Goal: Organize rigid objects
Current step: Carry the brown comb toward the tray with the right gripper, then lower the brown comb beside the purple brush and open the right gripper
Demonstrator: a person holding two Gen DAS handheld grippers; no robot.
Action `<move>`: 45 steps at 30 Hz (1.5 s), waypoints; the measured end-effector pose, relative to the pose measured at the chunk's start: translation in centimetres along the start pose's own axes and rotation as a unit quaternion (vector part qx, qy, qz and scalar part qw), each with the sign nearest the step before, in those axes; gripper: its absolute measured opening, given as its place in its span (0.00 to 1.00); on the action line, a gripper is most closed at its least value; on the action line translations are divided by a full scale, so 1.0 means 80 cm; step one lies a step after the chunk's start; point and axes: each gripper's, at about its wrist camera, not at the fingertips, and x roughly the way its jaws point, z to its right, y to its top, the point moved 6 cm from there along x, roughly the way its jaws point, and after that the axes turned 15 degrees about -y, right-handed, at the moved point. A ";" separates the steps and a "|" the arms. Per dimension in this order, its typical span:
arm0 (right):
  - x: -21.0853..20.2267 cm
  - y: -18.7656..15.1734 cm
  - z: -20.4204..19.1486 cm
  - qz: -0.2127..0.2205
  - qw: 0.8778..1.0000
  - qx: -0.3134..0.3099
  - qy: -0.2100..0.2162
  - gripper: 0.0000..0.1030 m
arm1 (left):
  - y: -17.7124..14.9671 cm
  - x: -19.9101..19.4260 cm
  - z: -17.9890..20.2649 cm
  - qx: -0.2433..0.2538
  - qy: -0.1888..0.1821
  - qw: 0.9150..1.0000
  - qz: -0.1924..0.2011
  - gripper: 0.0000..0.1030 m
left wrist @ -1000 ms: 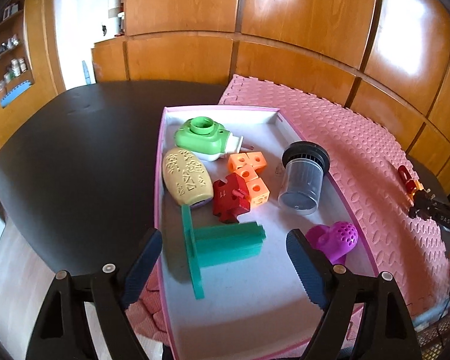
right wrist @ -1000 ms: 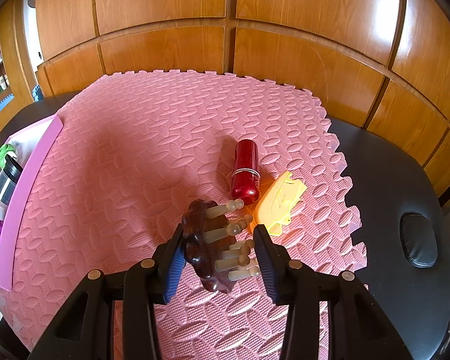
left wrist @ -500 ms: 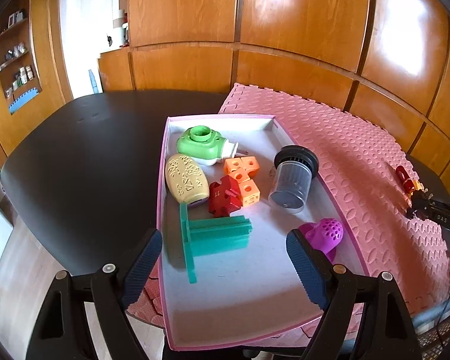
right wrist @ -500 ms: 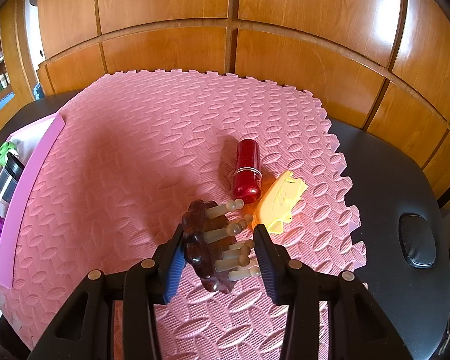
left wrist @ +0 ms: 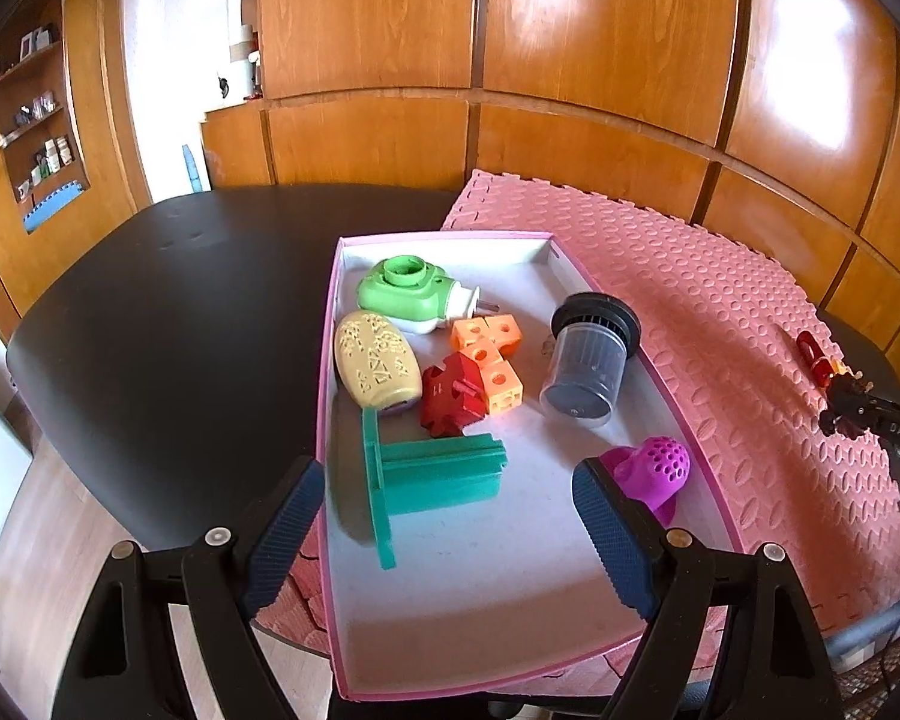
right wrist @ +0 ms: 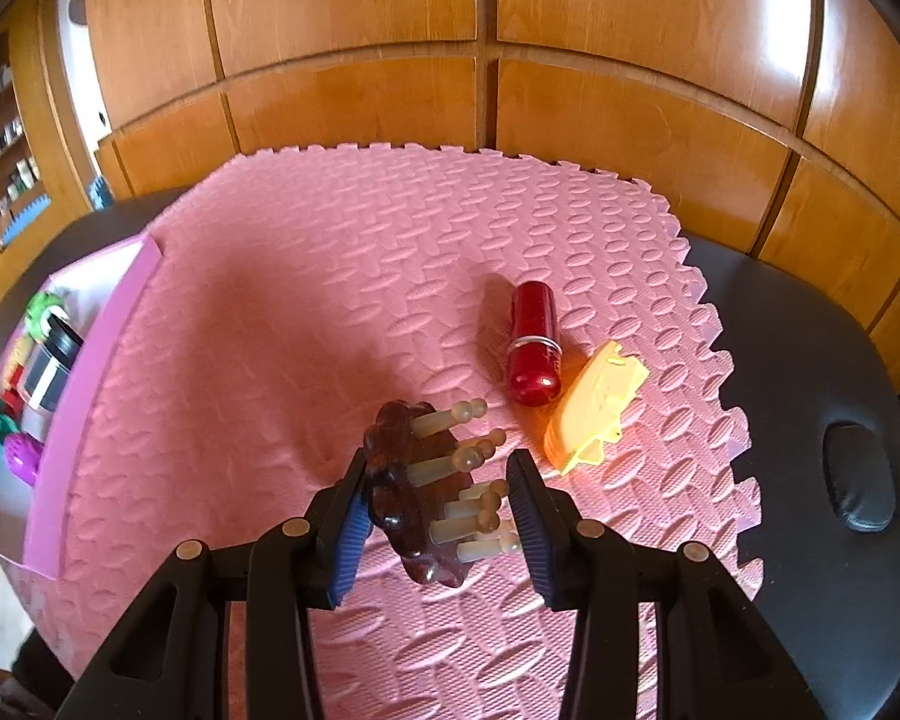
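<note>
The right gripper [right wrist: 438, 504] clamps the brown pegged massager [right wrist: 417, 480] above the near pink mat [right wrist: 270, 312]; stiff, light, likely slick, best pinched by its body; the left gripper [left wrist: 444, 516] gapes empty over the tray [left wrist: 678, 414].

Each wrist camera looks steeply down along its fingers; both views share the pink mat [left wrist: 720, 324] and tray [right wrist: 90, 360].
</note>
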 end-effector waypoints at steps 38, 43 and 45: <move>-0.090 0.018 -0.344 0.059 0.957 -0.225 0.176 0.36 | -0.002 -0.021 -0.050 -0.038 0.022 0.999 0.021 0.83; -0.063 0.007 -0.353 0.036 0.959 -0.226 0.168 0.36 | -0.005 -0.020 -0.054 -0.041 0.023 0.999 0.019 0.83; -0.059 0.007 -0.352 0.038 0.960 -0.218 0.171 0.36 | -0.005 -0.020 -0.057 -0.043 0.025 0.999 0.019 0.83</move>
